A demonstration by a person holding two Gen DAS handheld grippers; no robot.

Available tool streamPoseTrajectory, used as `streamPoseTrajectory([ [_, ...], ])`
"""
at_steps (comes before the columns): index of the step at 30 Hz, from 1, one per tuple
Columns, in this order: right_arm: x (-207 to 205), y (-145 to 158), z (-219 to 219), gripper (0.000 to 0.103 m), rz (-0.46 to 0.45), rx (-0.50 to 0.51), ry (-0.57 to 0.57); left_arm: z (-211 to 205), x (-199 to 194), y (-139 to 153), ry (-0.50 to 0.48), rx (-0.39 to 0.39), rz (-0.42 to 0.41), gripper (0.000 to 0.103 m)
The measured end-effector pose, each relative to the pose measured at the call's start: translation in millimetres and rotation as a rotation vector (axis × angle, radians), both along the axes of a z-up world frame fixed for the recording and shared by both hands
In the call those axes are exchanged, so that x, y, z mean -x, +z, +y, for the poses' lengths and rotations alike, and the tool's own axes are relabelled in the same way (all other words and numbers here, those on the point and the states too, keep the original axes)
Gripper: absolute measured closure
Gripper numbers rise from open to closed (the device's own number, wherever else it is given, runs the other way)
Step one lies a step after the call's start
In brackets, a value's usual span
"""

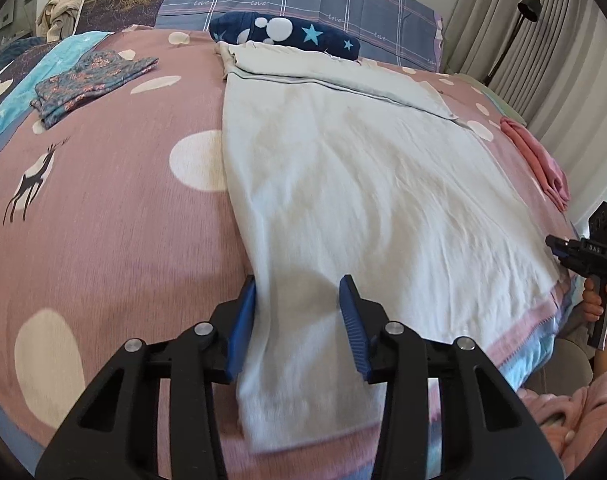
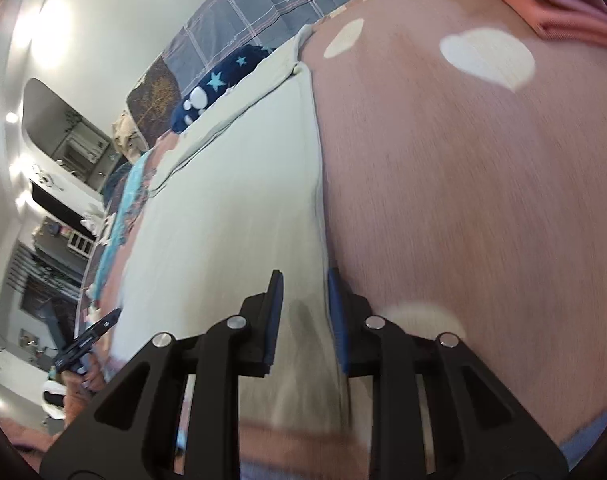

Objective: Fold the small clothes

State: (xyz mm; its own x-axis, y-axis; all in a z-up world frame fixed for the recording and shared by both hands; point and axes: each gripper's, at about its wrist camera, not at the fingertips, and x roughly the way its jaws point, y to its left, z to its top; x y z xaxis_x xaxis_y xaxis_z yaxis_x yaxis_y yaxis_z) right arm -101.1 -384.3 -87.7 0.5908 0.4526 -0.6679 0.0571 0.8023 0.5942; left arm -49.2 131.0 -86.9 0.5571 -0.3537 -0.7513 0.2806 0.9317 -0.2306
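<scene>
At the lower centre of its view, the left gripper hung with jaws released astride the near left edge of the pale cloth spread on the bed. The right gripper likewise straddled the right edge, unclenched. A one-layer pinch could skew the fold. Open bedspread lay either side.

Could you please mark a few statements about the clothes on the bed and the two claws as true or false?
1. The white garment lies spread flat on the pink bedspread. True.
2. The left claw is clamped shut on a sock. False: its jaws stand apart over the garment's near left corner.
3. A floral patterned garment lies folded to the left. True.
4. The right claw hovers over the blue star pillow. False: it is at the white garment's right edge.
</scene>
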Motion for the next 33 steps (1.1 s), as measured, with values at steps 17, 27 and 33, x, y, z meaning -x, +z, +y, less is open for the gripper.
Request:
streamPoseTrajectory([
  [17, -13, 1, 9, 0.072, 0.037, -0.047, 0.191, 3, -7, -5, -0.096, 0.068, 0.037, 0.054],
  [27, -41, -4, 17, 0.1, 0.031, -0.138, 0.162, 5, -21, 3, 0.0, 0.132, -0.013, 0.099],
  [33, -24, 33, -4, 0.102, -0.171, -0.323, 0.088, 8, 2, 72, 0.015, 0.186, -0.24, 0.1],
])
